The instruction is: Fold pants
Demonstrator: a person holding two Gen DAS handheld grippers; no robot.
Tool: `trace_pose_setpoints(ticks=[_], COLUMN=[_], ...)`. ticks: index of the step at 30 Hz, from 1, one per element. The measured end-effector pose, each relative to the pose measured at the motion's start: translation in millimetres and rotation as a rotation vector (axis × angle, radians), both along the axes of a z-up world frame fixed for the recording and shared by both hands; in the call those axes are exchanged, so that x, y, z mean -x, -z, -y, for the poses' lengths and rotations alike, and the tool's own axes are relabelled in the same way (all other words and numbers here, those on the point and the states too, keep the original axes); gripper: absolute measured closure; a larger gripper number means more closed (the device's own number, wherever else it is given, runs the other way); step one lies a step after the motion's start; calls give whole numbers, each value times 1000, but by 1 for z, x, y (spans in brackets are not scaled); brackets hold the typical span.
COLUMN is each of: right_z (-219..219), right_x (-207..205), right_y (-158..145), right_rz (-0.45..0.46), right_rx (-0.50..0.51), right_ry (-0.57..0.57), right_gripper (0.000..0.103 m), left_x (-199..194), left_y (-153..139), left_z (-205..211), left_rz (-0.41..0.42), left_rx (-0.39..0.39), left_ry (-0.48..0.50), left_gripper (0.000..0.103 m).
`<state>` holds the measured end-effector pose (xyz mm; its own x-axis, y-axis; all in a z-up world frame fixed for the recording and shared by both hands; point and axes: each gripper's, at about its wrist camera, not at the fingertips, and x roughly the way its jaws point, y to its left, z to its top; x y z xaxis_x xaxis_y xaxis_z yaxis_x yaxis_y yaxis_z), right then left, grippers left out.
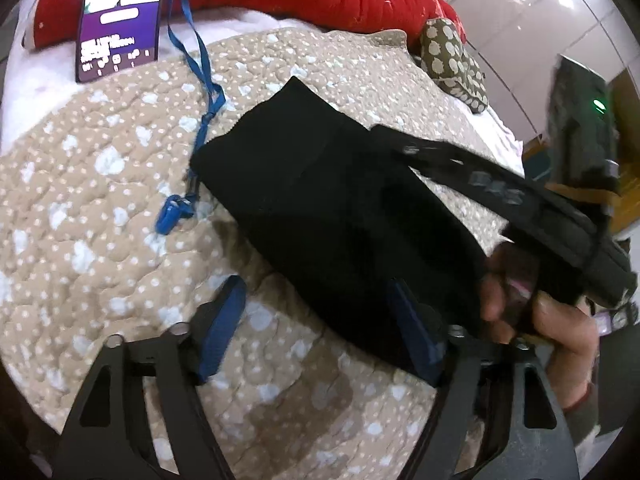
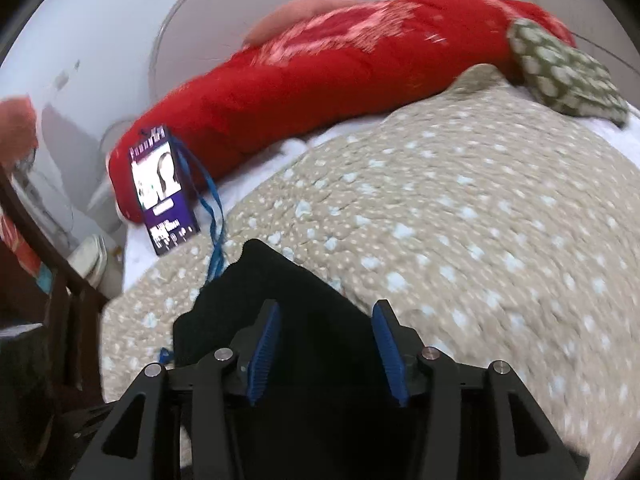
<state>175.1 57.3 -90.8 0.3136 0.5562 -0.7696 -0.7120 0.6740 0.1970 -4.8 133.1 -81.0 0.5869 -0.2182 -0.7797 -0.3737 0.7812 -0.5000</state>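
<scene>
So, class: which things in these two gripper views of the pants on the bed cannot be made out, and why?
- Badge card text: too small and blurred in both views.
- Black pants fold layers: dark cloth shows no detail; near end cut off by right gripper in the right view.
- Lanyard: its lower end hidden behind the pants in the right view.

Bed [image 2: 500, 208] under a beige dotted quilt [image 1: 100, 208], long red pillow [image 2: 320, 76] and green spotted cushion [image 2: 560, 76] at its head, white curved headboard [image 2: 240, 8] behind, dark wooden frame [image 2: 60, 280] beside, glossy white panels [image 1: 540, 12].
</scene>
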Motion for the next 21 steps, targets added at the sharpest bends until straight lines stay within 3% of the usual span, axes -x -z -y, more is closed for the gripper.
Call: trace_pose_setpoints(ticks=[5, 7, 9, 10, 11, 12, 13, 18, 21], right_z=[-33, -34, -29, -26, -24, -20, -13, 37, 95], right_x=[-12, -18, -22, -23, -22, -20, -18, 5, 26], right_y=[21, 28, 31, 31, 30, 26, 20, -26, -51], right_rz=[28, 6, -46, -68, -61, -50, -48, -8, 18], right_rx=[134, 102, 32, 3, -7, -20, -53, -223, -317], right_ry=[-117, -118, -108, -99, -87, -78, -70, 4, 96], right_gripper=[56, 56, 71, 79, 87, 88, 90, 93, 98], left_x=[-12, -15, -17, -18, -21, -25, -28, -15, -1], left_y=[2, 3, 4, 4, 4, 3, 1, -48, -79], left_z=[1, 0, -2, -2, -2, -2, -1, 33, 84], left_rz=[16, 38, 68, 78, 76, 64, 70, 221, 343], left_rx=[-11, 9, 30, 38, 47, 56, 49, -140, -272], left_ry=[-15, -32, -47, -45, -35, -10, 1, 101, 269], left_gripper=[22, 19, 22, 32, 63, 77, 77, 84, 83])
